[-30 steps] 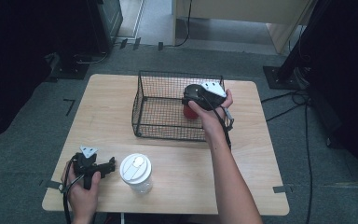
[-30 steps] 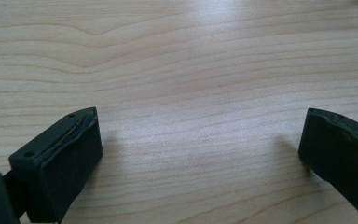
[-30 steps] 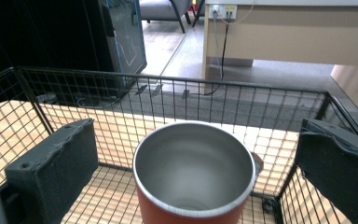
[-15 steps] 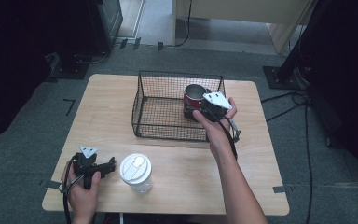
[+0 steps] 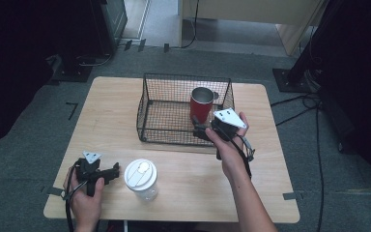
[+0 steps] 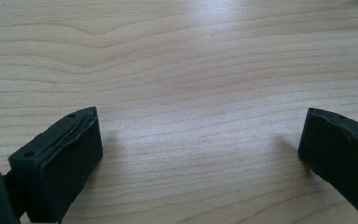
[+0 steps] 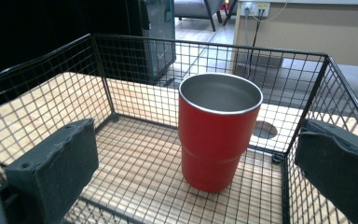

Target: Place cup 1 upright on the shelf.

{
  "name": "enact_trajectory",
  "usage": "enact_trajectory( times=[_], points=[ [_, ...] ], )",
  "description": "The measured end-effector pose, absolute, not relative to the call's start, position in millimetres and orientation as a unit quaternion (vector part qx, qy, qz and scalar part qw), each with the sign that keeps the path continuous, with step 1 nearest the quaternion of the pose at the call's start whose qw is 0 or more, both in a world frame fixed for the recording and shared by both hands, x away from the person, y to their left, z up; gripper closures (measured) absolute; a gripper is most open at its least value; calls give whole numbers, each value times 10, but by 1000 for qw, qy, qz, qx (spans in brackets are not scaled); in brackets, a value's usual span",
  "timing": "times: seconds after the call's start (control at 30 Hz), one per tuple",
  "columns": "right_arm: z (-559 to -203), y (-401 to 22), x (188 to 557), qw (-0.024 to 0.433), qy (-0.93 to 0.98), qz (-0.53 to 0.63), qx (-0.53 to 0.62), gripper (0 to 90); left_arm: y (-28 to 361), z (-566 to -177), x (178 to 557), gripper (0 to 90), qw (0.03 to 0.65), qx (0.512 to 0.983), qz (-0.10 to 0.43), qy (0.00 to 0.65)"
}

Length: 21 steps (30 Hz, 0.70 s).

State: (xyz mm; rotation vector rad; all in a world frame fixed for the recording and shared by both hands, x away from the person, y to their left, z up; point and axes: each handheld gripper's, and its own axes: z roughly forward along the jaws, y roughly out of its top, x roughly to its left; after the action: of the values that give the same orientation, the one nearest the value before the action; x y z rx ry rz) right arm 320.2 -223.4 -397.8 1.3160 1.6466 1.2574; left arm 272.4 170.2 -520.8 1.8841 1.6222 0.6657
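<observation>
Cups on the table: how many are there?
2. A red metal cup stands upright inside the wire basket, near its right side. A clear cup with a white lid stands on the bare table, near the front edge. Nothing seems to hide another.

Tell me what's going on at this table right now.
A person works at a wooden table with a gripper in each hand. The right gripper is open at the near edge of a black wire basket, where a red metal cup stands upright, free of the jaws. The left gripper is open too, low over bare table beside a clear cup with a white lid, holding nothing.
</observation>
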Motion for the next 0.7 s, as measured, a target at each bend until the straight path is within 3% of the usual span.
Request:
enact_trajectory(
  times=[0.7],
  points=[
    [-4192,-2285,2705,321,659,485,477,0,1703,-5207,2723,0,279,704,248,604]
  ],
)
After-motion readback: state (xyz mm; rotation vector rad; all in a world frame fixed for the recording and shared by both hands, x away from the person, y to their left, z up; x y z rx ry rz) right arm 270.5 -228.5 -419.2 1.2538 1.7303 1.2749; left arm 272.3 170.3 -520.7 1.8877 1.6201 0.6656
